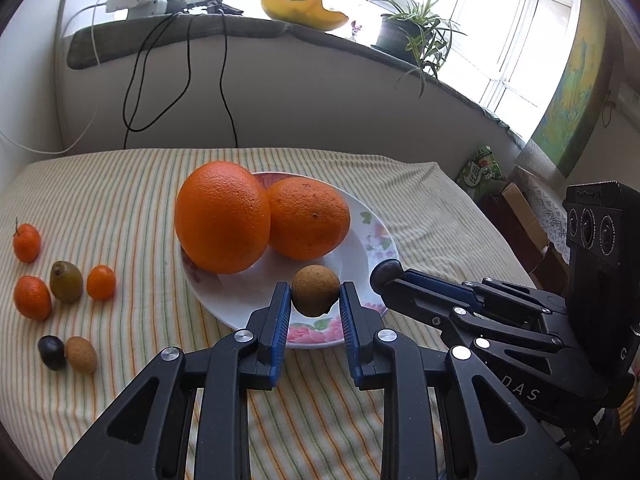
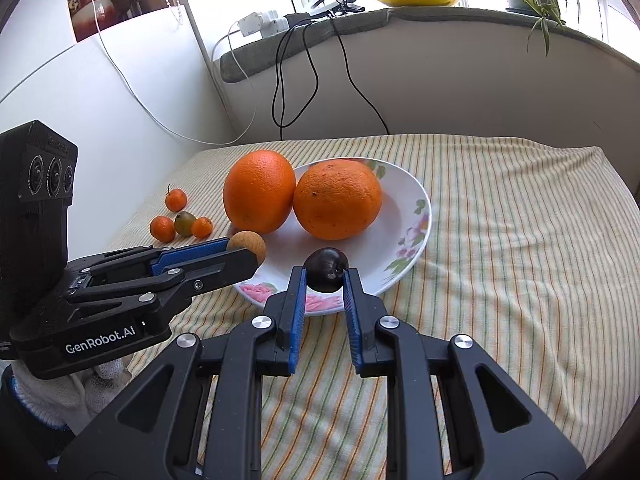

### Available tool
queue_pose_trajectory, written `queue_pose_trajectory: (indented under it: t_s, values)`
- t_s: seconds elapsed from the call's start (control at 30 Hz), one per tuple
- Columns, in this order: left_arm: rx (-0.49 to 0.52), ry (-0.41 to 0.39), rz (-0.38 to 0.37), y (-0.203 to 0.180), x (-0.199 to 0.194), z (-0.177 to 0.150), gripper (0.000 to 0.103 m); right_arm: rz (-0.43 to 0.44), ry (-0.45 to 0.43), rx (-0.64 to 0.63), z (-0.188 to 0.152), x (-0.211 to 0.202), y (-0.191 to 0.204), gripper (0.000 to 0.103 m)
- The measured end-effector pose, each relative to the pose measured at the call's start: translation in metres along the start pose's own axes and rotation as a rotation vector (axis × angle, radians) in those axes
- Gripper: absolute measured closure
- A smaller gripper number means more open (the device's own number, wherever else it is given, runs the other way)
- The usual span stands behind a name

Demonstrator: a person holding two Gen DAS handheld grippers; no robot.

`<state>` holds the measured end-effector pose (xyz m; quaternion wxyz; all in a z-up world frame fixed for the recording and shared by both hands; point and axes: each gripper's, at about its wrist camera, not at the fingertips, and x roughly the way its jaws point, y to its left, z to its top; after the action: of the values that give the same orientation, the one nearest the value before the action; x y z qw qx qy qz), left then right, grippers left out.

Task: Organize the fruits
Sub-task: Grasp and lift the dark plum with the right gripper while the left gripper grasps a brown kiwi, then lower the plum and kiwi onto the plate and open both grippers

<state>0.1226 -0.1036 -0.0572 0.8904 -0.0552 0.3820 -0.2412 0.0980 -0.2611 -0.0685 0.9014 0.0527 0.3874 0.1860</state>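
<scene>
A white flowered plate (image 1: pixel 372 240) (image 2: pixel 404 236) on the striped cloth holds two big oranges (image 1: pixel 222 216) (image 2: pixel 338 200). My left gripper (image 1: pixel 315 306) (image 2: pixel 250 250) is shut on a small round brown fruit (image 1: pixel 315 294) (image 2: pixel 247 242), held over the plate's near rim. Beside it, my right gripper (image 2: pixel 325 280) (image 1: pixel 386 276) is shut on a small dark purple fruit (image 2: pixel 326 274) (image 1: pixel 386 272), also above the near rim. Left of the plate lie three small tangerines (image 1: pixel 28 242) (image 2: pixel 176 200), a green-brown fruit (image 1: pixel 66 280) (image 2: pixel 185 223), a dark fruit (image 1: pixel 51 351) and a brown fruit (image 1: pixel 81 354).
The striped cloth (image 2: pixel 520 240) covers a table set against a wall. Black and white cables (image 1: pixel 136 80) hang from the windowsill above. A potted plant (image 1: pixel 416 36) and a yellow dish (image 1: pixel 304 10) stand on the sill. A cardboard box (image 1: pixel 520 208) sits past the right edge.
</scene>
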Motion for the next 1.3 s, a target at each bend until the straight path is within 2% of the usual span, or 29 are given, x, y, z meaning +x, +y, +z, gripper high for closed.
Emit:
queue_pose_trajectory:
  t_s: [0.63, 0.73, 0.8, 0.97, 1.3]
  values:
    - [-0.003, 0.006, 0.013, -0.001, 0.006, 0.003, 0.079, -0.016, 0.011, -0.006, 0.003, 0.010, -0.004, 0.083]
    - [-0.002, 0.000, 0.022, -0.001, 0.004, 0.003, 0.060, -0.031, 0.003, -0.011, 0.003, 0.009, -0.003, 0.082]
    - [-0.002, -0.004, 0.024, -0.001, 0.003, 0.002, 0.060, -0.034, 0.001, -0.011, 0.003, 0.009, -0.003, 0.082]
    - [-0.011, -0.005, 0.026, 0.002, -0.001, 0.000, 0.060, -0.045, -0.011, -0.016, 0.004, 0.005, -0.001, 0.067]
    - [-0.020, -0.017, 0.055, 0.014, -0.016, -0.010, 0.060, -0.027, -0.026, -0.025, 0.005, -0.004, 0.008, 0.066]
